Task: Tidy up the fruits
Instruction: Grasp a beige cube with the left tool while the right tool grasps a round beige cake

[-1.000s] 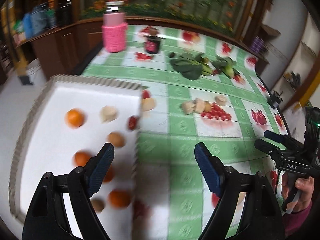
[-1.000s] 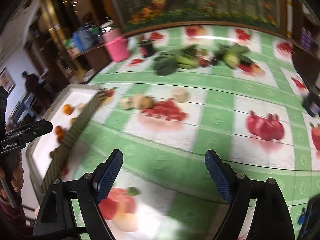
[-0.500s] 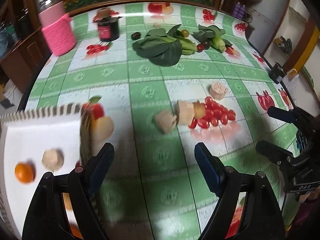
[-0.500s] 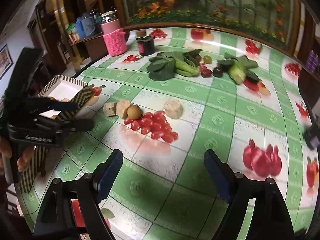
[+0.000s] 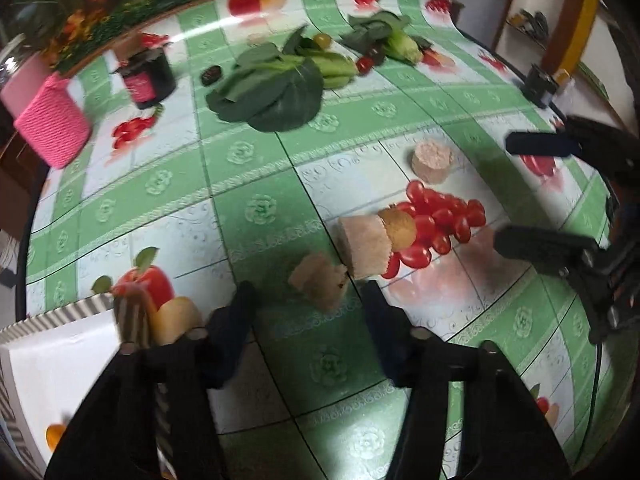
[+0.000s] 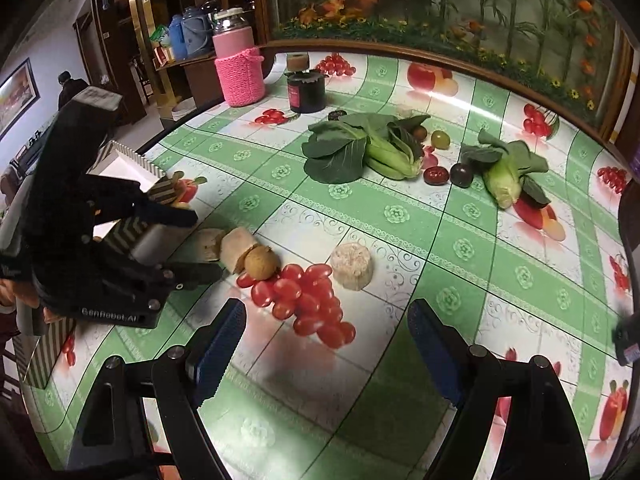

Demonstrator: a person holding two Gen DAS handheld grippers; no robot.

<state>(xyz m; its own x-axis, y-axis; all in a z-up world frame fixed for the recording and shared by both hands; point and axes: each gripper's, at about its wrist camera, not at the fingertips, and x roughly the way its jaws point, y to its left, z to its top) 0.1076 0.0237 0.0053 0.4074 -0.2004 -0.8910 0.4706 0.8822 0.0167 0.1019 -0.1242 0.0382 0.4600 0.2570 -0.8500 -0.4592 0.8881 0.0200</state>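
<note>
left gripper (image 5: 308,320): jaws spread, holding nothing, lined up on the nearest pale fruit chunk (image 5: 320,285), which lies between the finger lines just beyond the tips. right gripper (image 6: 324,336): jaws spread, empty, hovering over the printed cherries on the tablecloth (image 6: 400,216)

step in hand, as judged: pick the near chunk with the left gripper. procedure:
- advance until both pads flank the chunk, then close slowly; the piece looks soft and irregular, so light pressure should do
- keep clear of the larger cut piece (image 5: 364,246) and the brown round fruit (image 5: 398,224), which touch each other just beyond it
- a third pale round piece (image 5: 432,160) lies apart, further toward the table's far edge

container: white tray with striped rim (image 5: 60,316) at the table's near-left edge; one orange fruit (image 5: 54,436) shows inside, the rest is hidden by the gripper body. leafy greens (image 6: 360,148) and small dark fruits (image 6: 448,174) lie near the far edge
</note>
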